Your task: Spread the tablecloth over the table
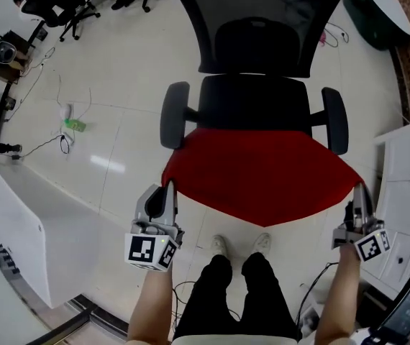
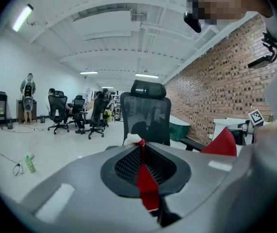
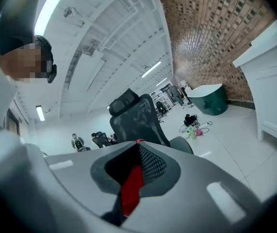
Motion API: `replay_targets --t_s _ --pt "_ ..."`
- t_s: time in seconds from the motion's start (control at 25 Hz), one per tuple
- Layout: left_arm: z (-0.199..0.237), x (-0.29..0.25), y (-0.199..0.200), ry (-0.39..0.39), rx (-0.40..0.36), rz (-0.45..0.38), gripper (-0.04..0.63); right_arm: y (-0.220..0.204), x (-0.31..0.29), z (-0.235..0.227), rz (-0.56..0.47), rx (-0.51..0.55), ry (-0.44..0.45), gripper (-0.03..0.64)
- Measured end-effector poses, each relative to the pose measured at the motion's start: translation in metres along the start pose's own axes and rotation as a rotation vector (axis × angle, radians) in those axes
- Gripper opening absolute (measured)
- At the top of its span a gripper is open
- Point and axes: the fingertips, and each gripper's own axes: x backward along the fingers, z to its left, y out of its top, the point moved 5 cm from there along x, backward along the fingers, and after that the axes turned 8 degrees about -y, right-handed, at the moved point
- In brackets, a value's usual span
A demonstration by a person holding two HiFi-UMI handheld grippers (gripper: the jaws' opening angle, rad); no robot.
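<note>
the red tablecloth [image 1: 259, 175] hangs stretched in front of the office chair [image 1: 255, 99], hiding most of its seat in the head view. the left tongs [image 1: 167, 187] are pressed together on one corner, just below the chair's armrest on the person's left. the right tongs [image 1: 358, 190] pinch the opposite corner, below the other armrest. a red strip shows between each pair of jaws.

the tablecloth [image 1: 262, 182] is thin matt red cloth. the chair [image 1: 255, 99] has a black mesh back. the floor [image 1: 133, 63] tiles are smooth and glossy. the left gripper [image 1: 167, 190] and right gripper [image 1: 357, 192] have matt grey plastic shells. the brick wall [image 2: 226, 81] looks rough.
</note>
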Motion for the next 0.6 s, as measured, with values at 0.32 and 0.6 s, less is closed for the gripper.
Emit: replay_targets --t_s 0.32,0.6 --pt "-0.004 0.031 0.134 0.027 -0.063 -0.118 0.015 0.118 0.013 0.074 -0.087 0.199 0.032 0.014" --pt "-0.001 0.064 0.236 0.028 -0.056 -0.228 0.015 0.207 0.049 0.109 -0.183 0.163 -0.006 0.014"
